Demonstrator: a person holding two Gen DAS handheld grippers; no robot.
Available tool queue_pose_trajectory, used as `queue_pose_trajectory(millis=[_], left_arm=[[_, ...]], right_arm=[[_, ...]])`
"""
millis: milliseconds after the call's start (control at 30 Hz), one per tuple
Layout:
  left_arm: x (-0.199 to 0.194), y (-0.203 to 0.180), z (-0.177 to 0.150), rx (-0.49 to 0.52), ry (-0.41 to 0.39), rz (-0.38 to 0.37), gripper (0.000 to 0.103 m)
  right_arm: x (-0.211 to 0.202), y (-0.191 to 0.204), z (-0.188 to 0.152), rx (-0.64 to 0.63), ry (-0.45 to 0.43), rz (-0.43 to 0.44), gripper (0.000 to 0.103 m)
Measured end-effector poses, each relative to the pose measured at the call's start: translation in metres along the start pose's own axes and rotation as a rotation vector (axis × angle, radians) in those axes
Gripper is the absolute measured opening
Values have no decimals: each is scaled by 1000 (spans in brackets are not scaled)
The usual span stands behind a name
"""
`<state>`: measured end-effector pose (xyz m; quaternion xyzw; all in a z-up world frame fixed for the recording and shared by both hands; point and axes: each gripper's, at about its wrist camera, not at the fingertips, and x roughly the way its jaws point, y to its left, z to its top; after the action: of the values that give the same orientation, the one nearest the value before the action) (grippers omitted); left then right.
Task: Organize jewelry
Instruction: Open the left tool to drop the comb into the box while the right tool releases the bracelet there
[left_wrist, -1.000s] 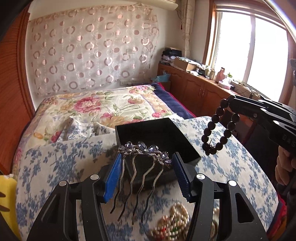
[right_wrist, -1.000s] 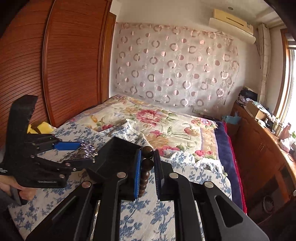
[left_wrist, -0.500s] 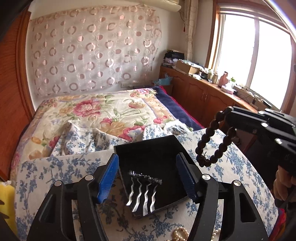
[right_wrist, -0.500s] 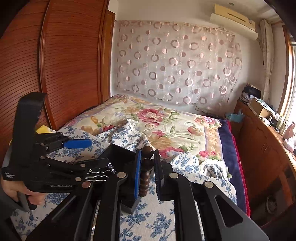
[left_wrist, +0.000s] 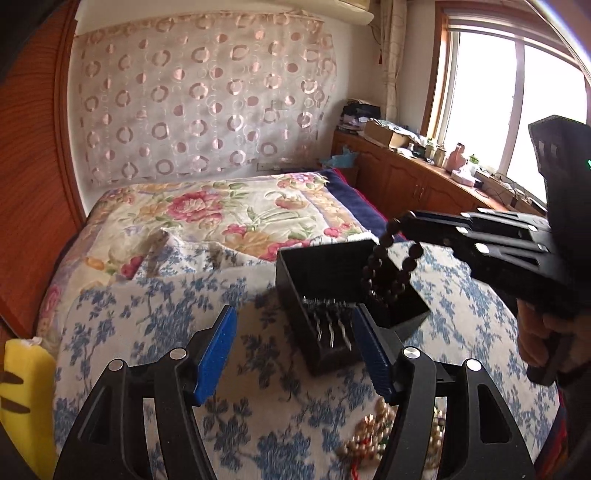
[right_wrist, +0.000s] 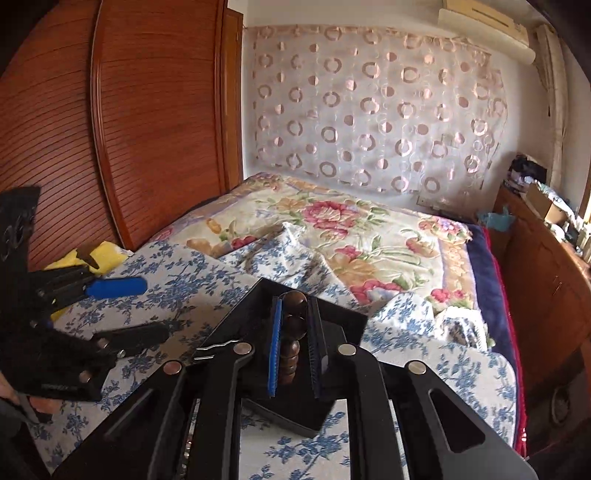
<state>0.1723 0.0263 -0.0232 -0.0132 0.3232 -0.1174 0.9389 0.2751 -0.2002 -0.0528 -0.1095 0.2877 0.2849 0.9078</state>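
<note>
Left wrist view: left tool (left_wrist: 293, 354) is hovering over the bed (left_wrist: 155, 306) with its blue fingers (left_wrist: 216, 354) spread wide, gripping nothing.
Right tool: right tool (right_wrist: 293, 345) is pinching a dark bead bracelet (right_wrist: 291, 343) between its pressed-together pads; from the left wrist view the bracelet (left_wrist: 388, 271) is dangling from the tool tip (left_wrist: 404, 225) over the far right part of the black box (left_wrist: 321, 266).
Hair comb: silver comb (left_wrist: 328, 325) is lying inside the box against its near wall, prongs pointing toward the camera.
Box: it is sitting on the blue-flowered cloth (left_wrist: 258, 406), just beyond the left tool's right finger.
Pearl beads: a heap (left_wrist: 369, 435) is lying on the cloth, near right, partly hidden behind the left tool.
</note>
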Motion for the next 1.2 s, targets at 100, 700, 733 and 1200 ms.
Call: queue_pose_trajectory(millis=[100,700,733,1200], left_arm=[[-5,1,-10,-7,5,-4,62],[-39,9,-29,-6,19,23,62],[-42,9,-30,-7,19,23,62],[-56,-21,-64,32,43,-14,62]], right_arm=[[-1,3,3,8,0,21,15],[0,8,4,0,88,23,36],[-3,7,0,-1,93,24,36],[-38,8,-91,17,125,50,36]])
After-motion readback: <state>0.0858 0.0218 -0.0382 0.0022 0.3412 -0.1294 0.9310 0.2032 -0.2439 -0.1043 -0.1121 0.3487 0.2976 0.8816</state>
